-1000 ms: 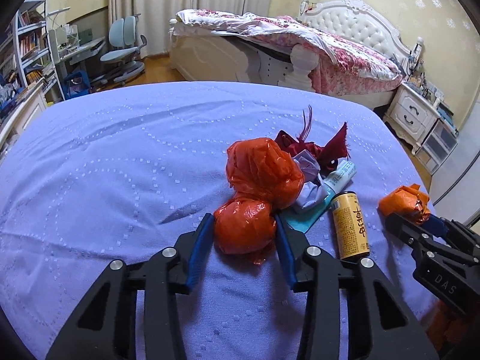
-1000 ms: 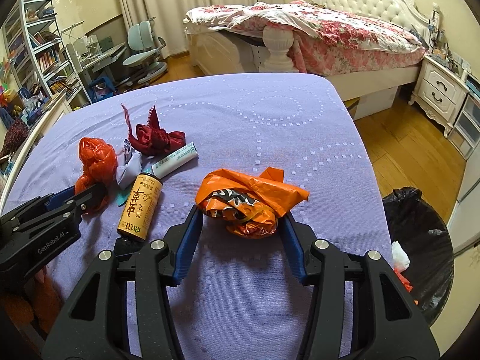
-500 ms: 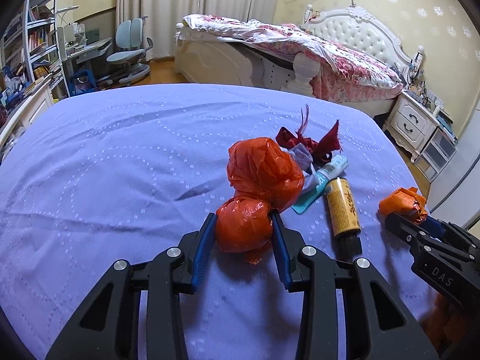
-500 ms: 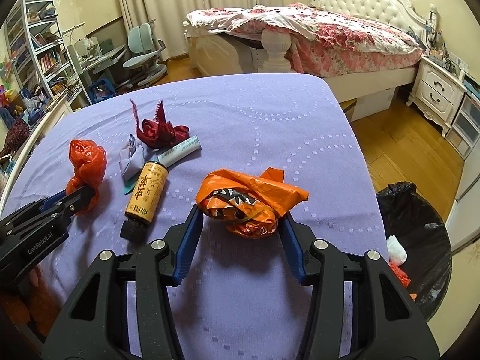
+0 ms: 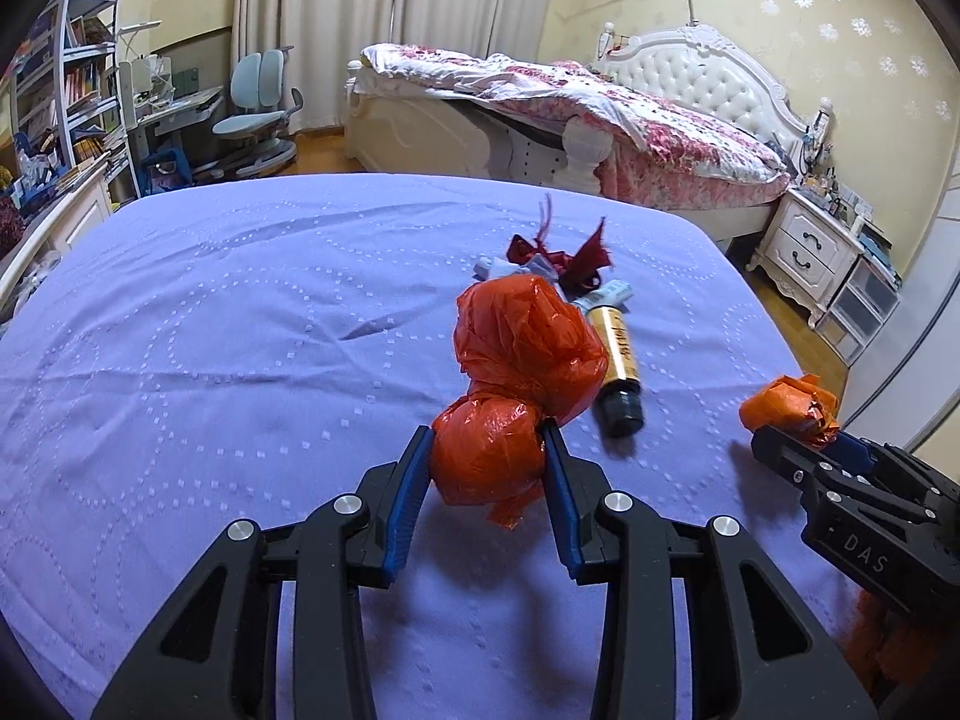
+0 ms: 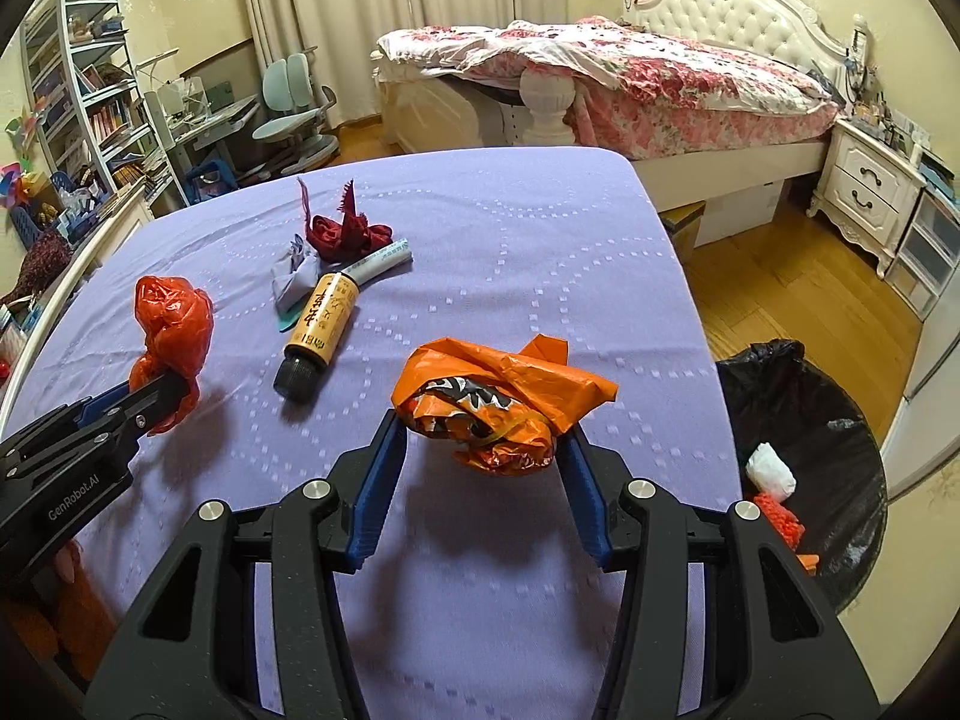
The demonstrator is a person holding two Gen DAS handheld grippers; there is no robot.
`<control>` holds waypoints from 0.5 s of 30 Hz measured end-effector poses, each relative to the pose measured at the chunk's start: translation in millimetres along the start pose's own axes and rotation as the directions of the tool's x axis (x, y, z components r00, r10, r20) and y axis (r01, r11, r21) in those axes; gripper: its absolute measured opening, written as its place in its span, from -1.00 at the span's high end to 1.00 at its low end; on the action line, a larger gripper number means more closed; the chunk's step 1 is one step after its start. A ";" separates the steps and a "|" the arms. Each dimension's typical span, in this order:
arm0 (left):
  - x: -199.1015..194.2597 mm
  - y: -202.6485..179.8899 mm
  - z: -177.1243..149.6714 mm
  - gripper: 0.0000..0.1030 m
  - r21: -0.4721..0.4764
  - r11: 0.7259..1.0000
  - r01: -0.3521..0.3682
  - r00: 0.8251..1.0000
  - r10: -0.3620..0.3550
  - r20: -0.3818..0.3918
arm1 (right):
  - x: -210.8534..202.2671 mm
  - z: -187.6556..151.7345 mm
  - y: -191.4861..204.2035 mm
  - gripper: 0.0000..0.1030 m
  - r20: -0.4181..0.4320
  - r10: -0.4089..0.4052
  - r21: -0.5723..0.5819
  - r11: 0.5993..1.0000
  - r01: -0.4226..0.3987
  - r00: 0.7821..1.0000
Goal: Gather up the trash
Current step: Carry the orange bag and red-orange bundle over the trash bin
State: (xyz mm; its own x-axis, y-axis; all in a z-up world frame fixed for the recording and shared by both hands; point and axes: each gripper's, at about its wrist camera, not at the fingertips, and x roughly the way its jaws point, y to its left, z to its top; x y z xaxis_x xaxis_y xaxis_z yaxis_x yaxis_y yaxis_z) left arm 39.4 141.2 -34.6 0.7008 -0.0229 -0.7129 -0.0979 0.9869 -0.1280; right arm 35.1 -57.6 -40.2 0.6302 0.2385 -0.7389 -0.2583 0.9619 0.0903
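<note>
Trash sits clamped in both grippers: the red bag [image 5: 516, 396] is pinched at its lower knot between the left gripper's [image 5: 486, 462] jaws, raised off the purple surface [image 5: 210, 360]. The right gripper [image 6: 483, 450] – level, pointing forward – grips the orange bag [image 6: 492, 402] just above the cloth. A bottle [image 6: 318, 330], tube [image 6: 381, 261] and red rag [image 6: 339, 234] lie behind; the bin [image 6: 840, 420] stands to the right.

"GenRobot.AI" on left gripper [image 6: 162, 396], "DAS" (partial) on right gripper [image 5: 798, 450]
</note>
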 end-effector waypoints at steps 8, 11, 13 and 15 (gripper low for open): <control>-15.4 -32.4 -6.3 0.26 0.042 0.998 0.047 0.998 -0.049 0.032 | -26.0 -14.6 -16.4 0.04 0.035 -0.020 0.019 1.000 0.019 0.999; -18.7 -47.2 -8.2 0.26 0.060 0.996 0.071 0.997 -0.073 0.037 | -36.1 -20.3 -26.7 0.04 0.049 -0.041 0.032 0.999 0.040 0.998; -20.3 -56.8 -9.4 0.26 0.072 0.994 0.085 0.995 -0.088 0.041 | -41.9 -23.8 -34.2 0.04 0.054 -0.053 0.045 0.998 0.050 0.997; -21.3 -66.9 -10.3 0.26 0.085 0.991 0.100 0.994 -0.104 0.044 | -48.1 -27.5 -42.9 0.04 0.060 -0.067 0.060 0.996 0.064 0.996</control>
State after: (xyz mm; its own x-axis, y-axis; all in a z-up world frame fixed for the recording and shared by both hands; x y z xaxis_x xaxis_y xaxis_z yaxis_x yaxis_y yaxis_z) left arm 23.8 74.0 -17.9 0.7376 -0.1182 -0.6648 0.0327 0.9897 -0.1397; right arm -4.3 -114.0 -26.9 0.6889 0.1809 -0.7019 -0.1732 0.9814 0.0829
